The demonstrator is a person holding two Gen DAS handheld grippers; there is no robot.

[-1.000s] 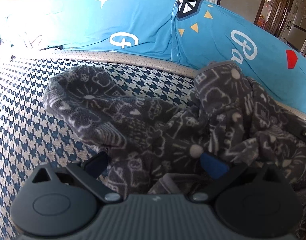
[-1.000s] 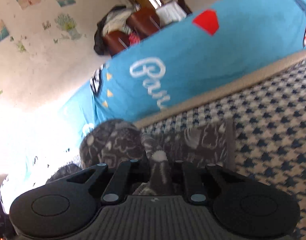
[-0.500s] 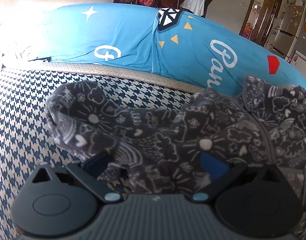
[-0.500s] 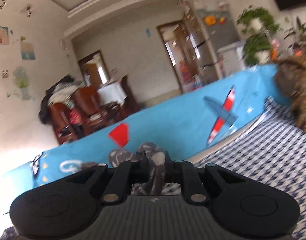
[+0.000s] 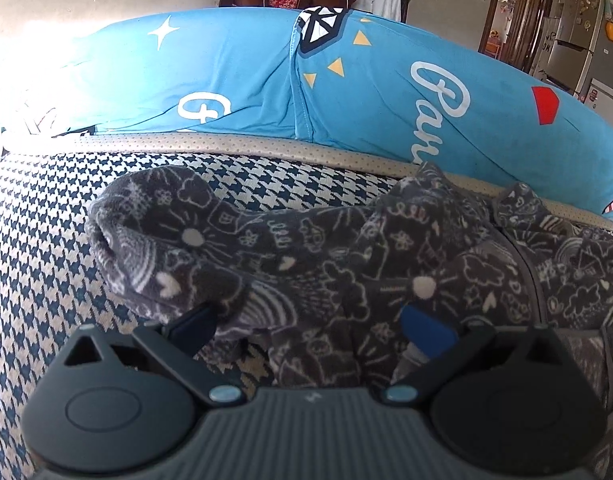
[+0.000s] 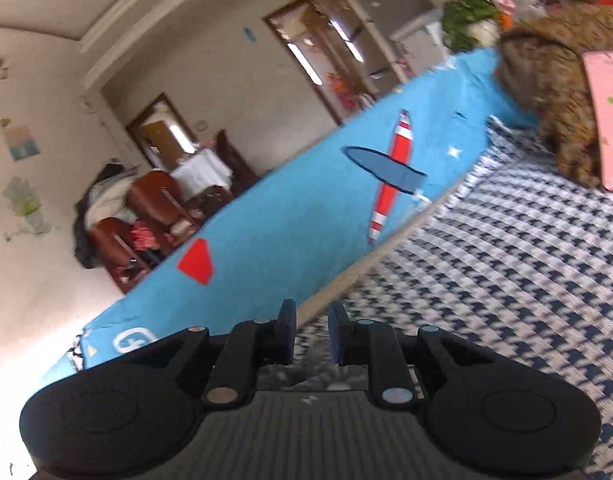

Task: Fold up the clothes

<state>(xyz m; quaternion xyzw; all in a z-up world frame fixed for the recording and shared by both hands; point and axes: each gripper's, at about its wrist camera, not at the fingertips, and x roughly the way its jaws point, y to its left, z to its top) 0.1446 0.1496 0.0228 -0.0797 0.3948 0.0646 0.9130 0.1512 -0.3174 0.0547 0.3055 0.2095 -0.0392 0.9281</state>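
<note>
A dark grey fleece garment with white doodle prints lies crumpled on the houndstooth sofa seat in the left wrist view, one sleeve end pointing left. My left gripper is open, its fingers wide apart and low over the near edge of the garment, which bunches between them. My right gripper is open by a narrow gap and empty, held above the seat and tilted; a sliver of grey fleece shows just under its fingers.
A blue printed sofa back runs behind the seat, also in the right wrist view. A brown furry cushion and a pink card sit at the far right. Chairs and a doorway stand behind the sofa.
My right gripper held a fold of the garment, lifted and swung right, and has now let it go. The garment has spread out to the right in front of my left gripper.
</note>
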